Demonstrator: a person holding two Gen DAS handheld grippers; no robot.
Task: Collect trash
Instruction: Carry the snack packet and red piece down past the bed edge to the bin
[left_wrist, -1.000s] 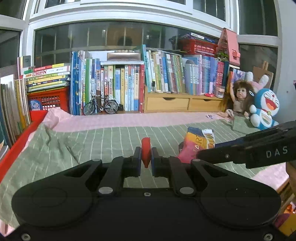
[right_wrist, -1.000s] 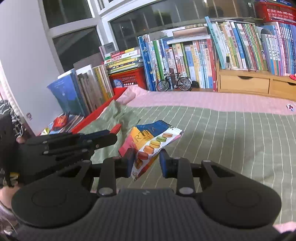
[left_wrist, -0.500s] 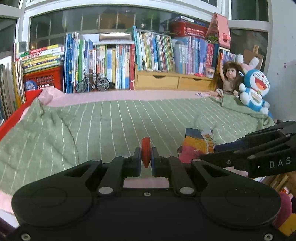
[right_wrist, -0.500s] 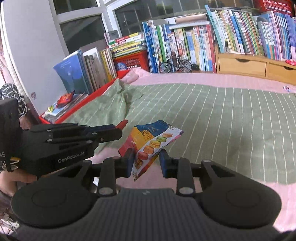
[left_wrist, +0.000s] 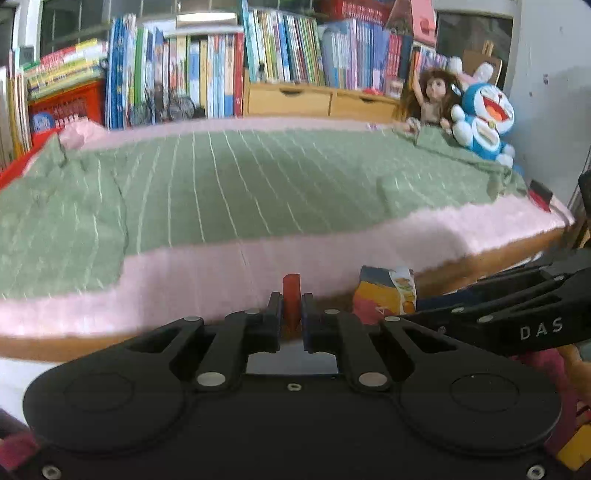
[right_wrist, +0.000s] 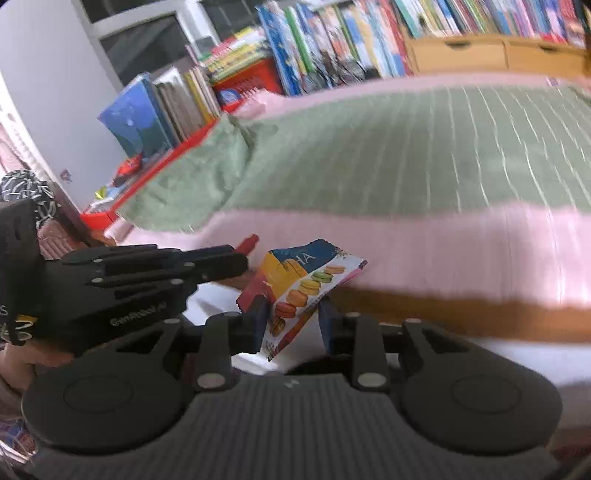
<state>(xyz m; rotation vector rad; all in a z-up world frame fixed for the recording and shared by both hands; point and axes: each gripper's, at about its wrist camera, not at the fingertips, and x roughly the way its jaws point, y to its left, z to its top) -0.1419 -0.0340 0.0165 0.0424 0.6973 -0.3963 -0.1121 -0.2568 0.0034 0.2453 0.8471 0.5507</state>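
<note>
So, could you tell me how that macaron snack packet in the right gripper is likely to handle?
Probably floppy: the macaron snack packet slants between the right gripper fingers with its free end unsupported. It looks thin and flat, so likely light. The printed film seems glossy, so it may slip if the grip loosens.

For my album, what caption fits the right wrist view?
Right gripper pinching a macaron snack wrapper beside a green-striped bed.
</note>
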